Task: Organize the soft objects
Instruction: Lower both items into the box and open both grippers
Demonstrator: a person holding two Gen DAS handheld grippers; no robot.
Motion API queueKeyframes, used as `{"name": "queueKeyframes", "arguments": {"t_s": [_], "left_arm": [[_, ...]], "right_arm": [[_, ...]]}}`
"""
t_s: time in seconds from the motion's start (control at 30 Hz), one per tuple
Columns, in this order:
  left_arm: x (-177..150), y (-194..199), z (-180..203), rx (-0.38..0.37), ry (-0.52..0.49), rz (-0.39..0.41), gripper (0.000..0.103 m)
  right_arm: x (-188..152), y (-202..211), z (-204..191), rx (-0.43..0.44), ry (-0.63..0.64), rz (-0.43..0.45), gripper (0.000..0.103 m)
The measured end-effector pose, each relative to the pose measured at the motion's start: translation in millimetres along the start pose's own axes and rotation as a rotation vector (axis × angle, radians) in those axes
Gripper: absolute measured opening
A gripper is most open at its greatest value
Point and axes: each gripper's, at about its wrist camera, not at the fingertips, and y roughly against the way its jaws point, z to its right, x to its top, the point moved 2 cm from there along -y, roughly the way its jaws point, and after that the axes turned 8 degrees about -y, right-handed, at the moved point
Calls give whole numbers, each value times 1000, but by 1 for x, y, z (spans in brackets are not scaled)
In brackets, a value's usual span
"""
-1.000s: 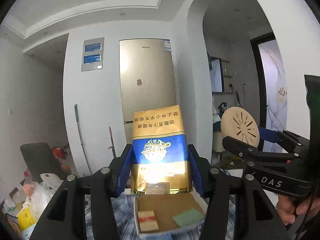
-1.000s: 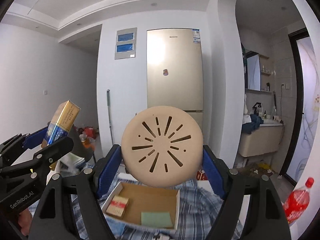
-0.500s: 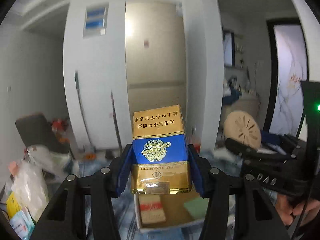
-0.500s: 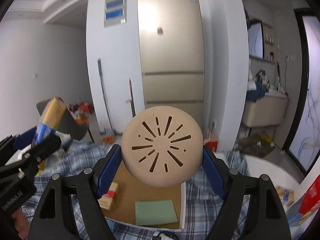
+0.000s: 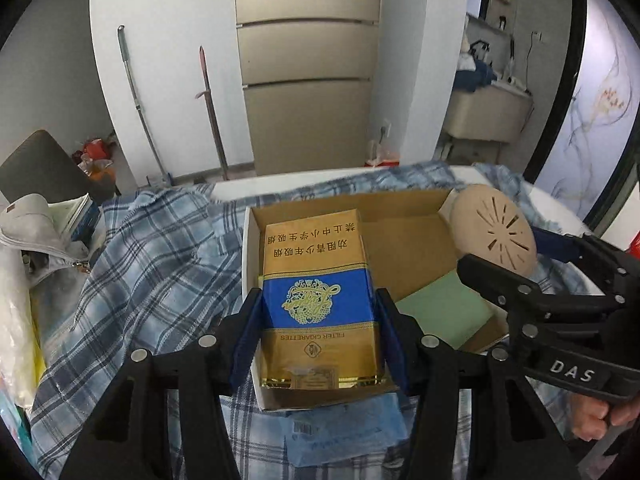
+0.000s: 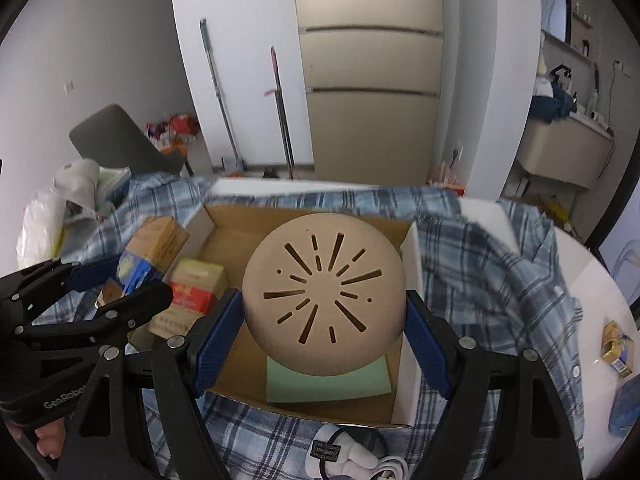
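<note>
Both my hands just swung down from facing the fridge, so now my left gripper [image 5: 320, 316] clamps the cigarette pack [image 5: 318, 300] and my right gripper [image 6: 324, 316] the round beige pad [image 6: 324, 300] right over the cardboard box [image 6: 410, 248], ready to drop in.

"FILTER CIGARETTES" on cigarette pack [image 5: 318, 300], "DAS" on right tool [image 5: 520, 276]

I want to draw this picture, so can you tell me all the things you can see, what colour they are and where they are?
cigarette pack: one, gold and blue, held over the box
round disc: one, beige, slotted, held over the box
cardboard box: one, brown, white outside, on the cloth
green pad: one, in the box
red and cream pack: one, in the box
checked cloth: one, blue and white, under the box
left gripper: black, blue pads
right gripper: black, blue pads
</note>
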Motion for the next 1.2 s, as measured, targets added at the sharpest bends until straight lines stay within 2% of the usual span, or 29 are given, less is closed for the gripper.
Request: {"name": "queueKeyframes", "arguments": {"t_s": [0.13, 0.27, 0.33, 0.4, 0.53, 0.6, 0.93, 1.2], "left_arm": [[-5, -17, -5, 17, 19, -50, 56], [-8, -26, -7, 26, 16, -75, 57], [-8, -27, -6, 30, 8, -85, 59], [-9, -29, -5, 39, 4, -96, 67], [-8, -25, -6, 67, 0, -65, 74], [-6, -21, -11, 54, 22, -42, 79], [1, 4, -6, 93, 6, 32, 79], [10, 46, -1, 72, 12, 133, 79]], "right_arm": [[-1, -18, 3, -24, 25, -52, 78], [-4, -30, 5, -14, 22, -98, 78], [-5, -34, 4, -12, 23, -114, 79], [-6, -35, 4, -29, 32, -116, 80], [-6, -37, 6, -32, 17, -122, 83], [-3, -35, 10, -33, -11, -109, 88], [7, -17, 12, -34, -23, -47, 89], [17, 8, 8, -25, -20, 21, 89]]}}
